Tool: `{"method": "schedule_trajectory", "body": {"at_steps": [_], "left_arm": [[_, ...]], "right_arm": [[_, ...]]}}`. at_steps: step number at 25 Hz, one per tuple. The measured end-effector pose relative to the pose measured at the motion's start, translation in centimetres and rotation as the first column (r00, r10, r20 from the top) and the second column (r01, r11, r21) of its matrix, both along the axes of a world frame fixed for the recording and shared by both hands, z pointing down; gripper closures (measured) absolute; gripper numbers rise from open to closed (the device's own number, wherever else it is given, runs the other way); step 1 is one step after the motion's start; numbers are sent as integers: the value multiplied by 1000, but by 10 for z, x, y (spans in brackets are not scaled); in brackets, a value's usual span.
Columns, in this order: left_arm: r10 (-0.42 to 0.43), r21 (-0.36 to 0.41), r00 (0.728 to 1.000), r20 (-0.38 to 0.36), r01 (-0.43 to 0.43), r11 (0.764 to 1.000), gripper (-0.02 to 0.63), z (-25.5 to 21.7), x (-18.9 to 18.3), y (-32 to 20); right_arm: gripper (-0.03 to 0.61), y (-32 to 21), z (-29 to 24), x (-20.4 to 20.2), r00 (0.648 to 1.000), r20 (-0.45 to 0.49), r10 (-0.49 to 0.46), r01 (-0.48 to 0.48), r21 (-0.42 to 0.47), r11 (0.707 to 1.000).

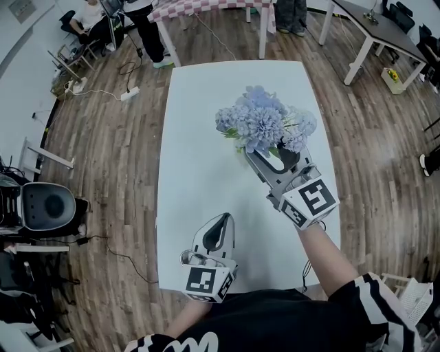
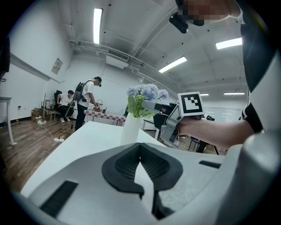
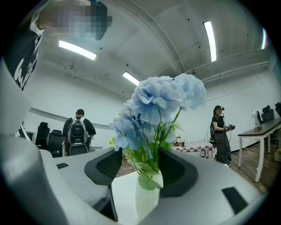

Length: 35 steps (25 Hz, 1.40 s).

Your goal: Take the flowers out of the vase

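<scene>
Pale blue hydrangea flowers (image 1: 265, 120) stand in a white vase (image 3: 148, 200) on the white table (image 1: 199, 158). In the head view the blooms hide most of the vase. My right gripper (image 1: 271, 152) is open, one jaw on each side of the green stems (image 3: 153, 149) just above the vase neck, not pressing them. Nearer the table's front edge, my left gripper (image 1: 223, 220) is shut and empty, its tips pointing at the vase (image 2: 131, 129) from a distance. The left gripper view also shows the flowers (image 2: 147, 92) and the right gripper (image 2: 151, 105).
Wooden floor surrounds the table. A table with a checked cloth (image 1: 206, 8) and standing people (image 1: 144, 27) are at the back. Another table (image 1: 385, 31) is at the back right. A round dark device (image 1: 45, 206) and cables (image 1: 103, 93) lie on the left.
</scene>
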<state>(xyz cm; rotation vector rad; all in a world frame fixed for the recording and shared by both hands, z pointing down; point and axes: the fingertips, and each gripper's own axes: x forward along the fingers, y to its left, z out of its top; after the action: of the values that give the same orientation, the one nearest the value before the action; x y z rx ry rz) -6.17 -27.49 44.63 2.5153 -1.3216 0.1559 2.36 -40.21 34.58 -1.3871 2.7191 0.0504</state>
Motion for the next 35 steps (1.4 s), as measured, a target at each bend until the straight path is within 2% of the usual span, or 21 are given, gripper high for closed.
{"method": "schedule_trajectory", "body": {"at_steps": [6, 7, 9, 14, 19, 35], "left_arm": [[-6, -4, 1000, 3, 6, 1000, 609, 4, -6, 2], [-7, -5, 1000, 4, 7, 1000, 609, 5, -7, 2], [-9, -8, 1000, 6, 9, 1000, 609, 6, -8, 1], [-15, -15, 1000, 9, 16, 1000, 609, 8, -9, -1], [-18, -15, 1000, 8, 18, 1000, 609, 7, -7, -5], [-31, -18, 1000, 5, 31, 999, 609, 6, -13, -3]], "right_arm": [[322, 0, 3, -2, 1000, -8, 9, -9, 7, 1000], [346, 0, 3, -2, 1000, -9, 12, -12, 7, 1000], [438, 0, 3, 0, 1000, -7, 18, -18, 9, 1000], [504, -3, 4, 4, 1000, 0, 23, -23, 9, 1000], [541, -9, 3, 9, 999, -13, 36, -36, 22, 999], [548, -5, -24, 7, 998, -20, 64, -61, 112, 992]]}}
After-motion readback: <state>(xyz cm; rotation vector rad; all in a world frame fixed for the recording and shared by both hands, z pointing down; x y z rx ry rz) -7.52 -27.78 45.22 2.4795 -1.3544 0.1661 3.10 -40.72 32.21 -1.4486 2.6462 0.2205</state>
